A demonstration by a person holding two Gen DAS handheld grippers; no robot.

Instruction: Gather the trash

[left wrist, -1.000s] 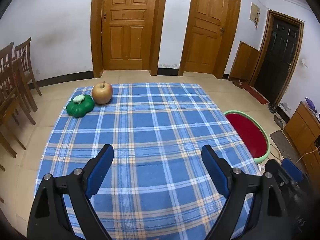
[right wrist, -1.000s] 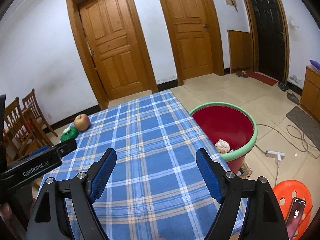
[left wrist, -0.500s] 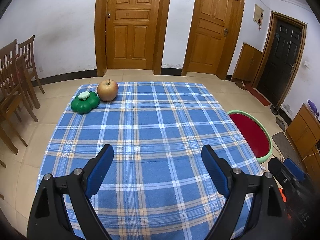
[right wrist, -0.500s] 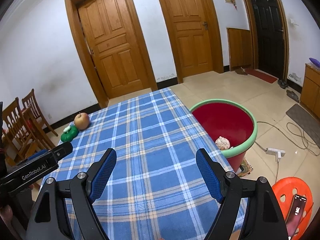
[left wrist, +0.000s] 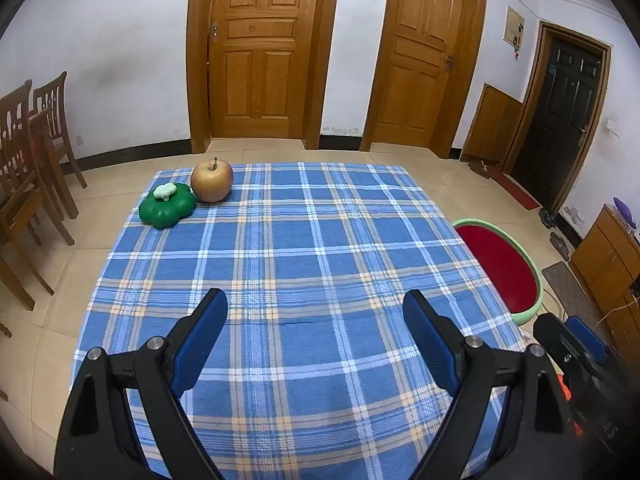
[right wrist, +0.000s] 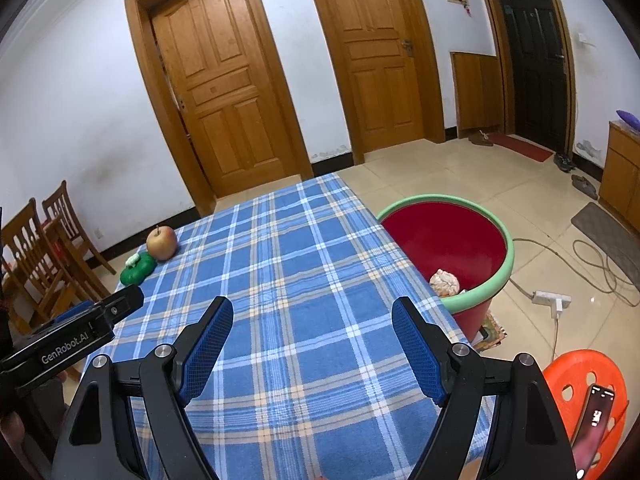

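the table edge hides the near side of the bin point(right wrist: 505, 264) and part of the crumpled lump point(right wrist: 445, 282) inside, perhaps paper. the stool point(right wrist: 576, 376) and phone point(right wrist: 591, 424) run off the frame.

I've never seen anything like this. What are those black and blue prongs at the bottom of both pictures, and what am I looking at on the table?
There is no robot here: a person holds a two-finger tool in each hand, and a wide-angle camera on each looks out along its fingers. One picture comes from the left hand-held gripper, the other from the right hand-held gripper. The prongs are their blue-padded fingers; both stand open and hold nothing.

Below them is a table under a blue checked cloth. At its far left corner sit an apple and a green pumpkin-shaped toy, touching or nearly so. Beside the table, on the floor, stands a red tub with a green rim; something crumpled and pale lies in it, probably trash.
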